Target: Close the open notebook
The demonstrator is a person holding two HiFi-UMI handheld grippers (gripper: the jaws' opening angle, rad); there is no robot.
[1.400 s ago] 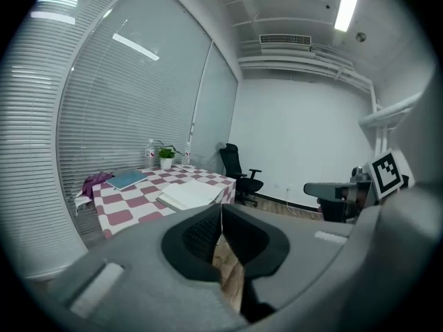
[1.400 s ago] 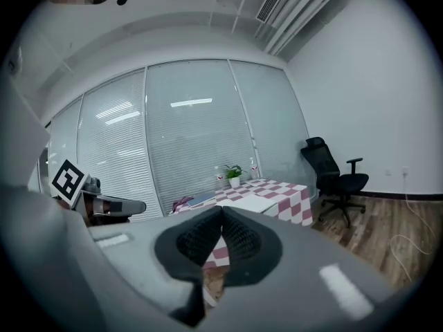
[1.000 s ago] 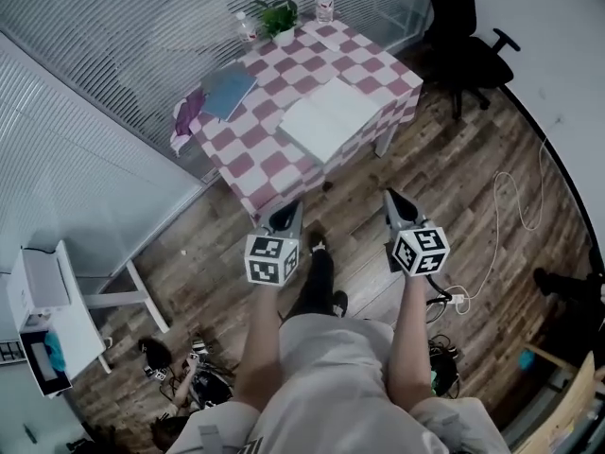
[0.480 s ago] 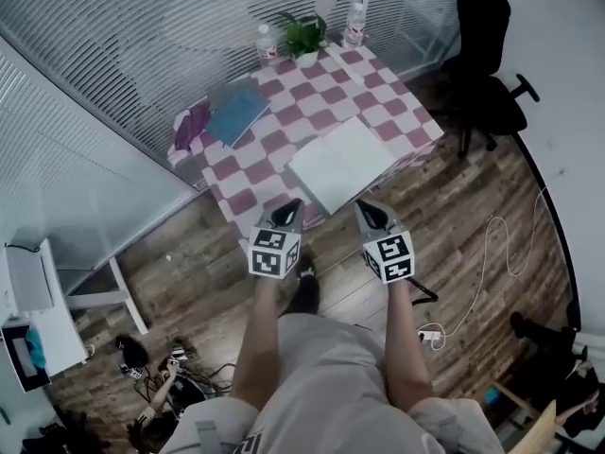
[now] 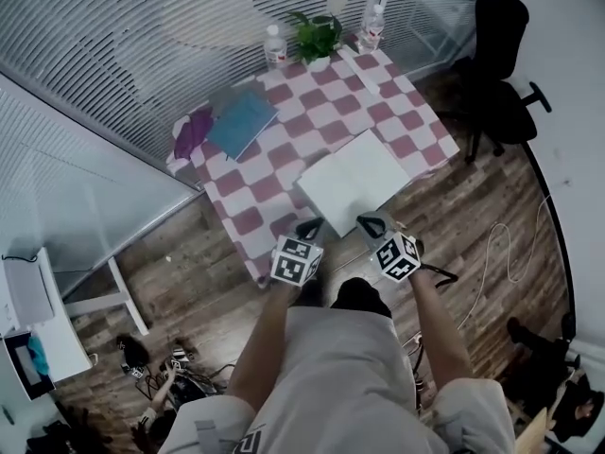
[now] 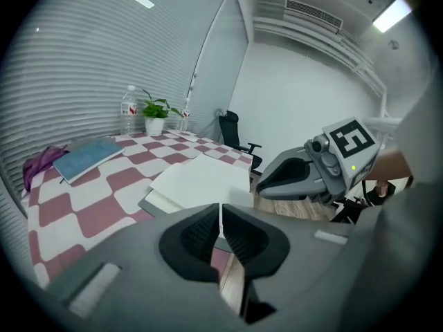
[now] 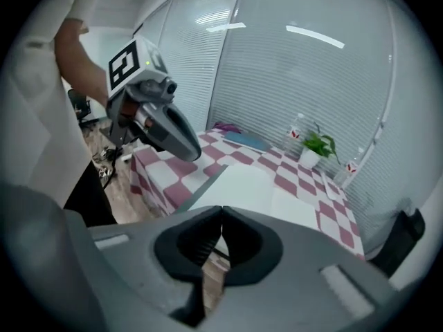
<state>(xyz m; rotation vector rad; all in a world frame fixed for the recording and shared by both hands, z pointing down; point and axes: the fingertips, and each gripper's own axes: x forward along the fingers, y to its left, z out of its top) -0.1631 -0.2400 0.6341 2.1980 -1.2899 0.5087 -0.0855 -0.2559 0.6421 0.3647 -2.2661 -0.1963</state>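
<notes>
Head view: open notebook (image 5: 352,180) on counter (image 5: 248,218) lies just ahead of left gripper (image 5: 308,229) and right gripper (image 5: 370,223), long axis slanting up-right; both jaws pressed together, empty.

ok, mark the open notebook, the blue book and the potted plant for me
open notebook (image 5: 354,180), head view, middle of the white pages
blue book (image 5: 243,121), head view, centre of its cover
potted plant (image 5: 319,32), head view, on the green leaves
</notes>
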